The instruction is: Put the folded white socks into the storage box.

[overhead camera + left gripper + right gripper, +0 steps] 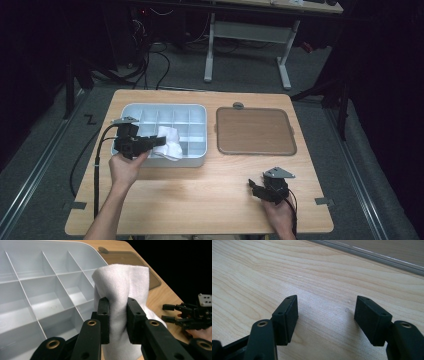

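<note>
Here we saw the left gripper clenched on a white cloth over the divided tray's right side, its length running up past the jaws. Our right gripper hung released above the bare wooden table.

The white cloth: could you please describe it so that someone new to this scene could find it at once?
Start at the wooden table and find the pale grey divided tray on its left half, beside the flat brown lid. At the tray's front edge, the left gripper has its jaws shut on the white cloth. It is the one soft, crumpled thing among hard, flat-sided ones.
</note>
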`<state>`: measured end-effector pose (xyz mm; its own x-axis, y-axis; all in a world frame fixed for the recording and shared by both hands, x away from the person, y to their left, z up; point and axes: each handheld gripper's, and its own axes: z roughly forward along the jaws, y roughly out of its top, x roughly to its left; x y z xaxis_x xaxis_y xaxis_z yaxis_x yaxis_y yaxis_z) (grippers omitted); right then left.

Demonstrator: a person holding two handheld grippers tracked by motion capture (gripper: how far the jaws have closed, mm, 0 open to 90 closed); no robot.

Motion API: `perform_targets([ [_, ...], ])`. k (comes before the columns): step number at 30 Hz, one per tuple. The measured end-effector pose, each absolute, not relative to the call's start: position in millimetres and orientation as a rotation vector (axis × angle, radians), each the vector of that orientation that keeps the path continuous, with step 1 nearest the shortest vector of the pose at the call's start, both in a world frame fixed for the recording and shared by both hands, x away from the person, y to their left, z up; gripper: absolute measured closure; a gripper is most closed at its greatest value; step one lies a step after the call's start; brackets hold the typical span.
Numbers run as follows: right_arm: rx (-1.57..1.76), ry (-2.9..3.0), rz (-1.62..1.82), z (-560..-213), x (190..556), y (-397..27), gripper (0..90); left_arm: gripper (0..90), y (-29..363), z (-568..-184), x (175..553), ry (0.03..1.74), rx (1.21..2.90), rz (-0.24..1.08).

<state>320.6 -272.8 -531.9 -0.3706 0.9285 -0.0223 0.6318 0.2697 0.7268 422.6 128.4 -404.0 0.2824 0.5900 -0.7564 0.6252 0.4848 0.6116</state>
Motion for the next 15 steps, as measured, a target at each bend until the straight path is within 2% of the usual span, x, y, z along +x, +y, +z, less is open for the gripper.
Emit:
perform_targets([
  [15,1.405,2.098,0.885,-532,320,-273,36.3,75.8,134,-414,439,1.419,1.154,-0.018],
])
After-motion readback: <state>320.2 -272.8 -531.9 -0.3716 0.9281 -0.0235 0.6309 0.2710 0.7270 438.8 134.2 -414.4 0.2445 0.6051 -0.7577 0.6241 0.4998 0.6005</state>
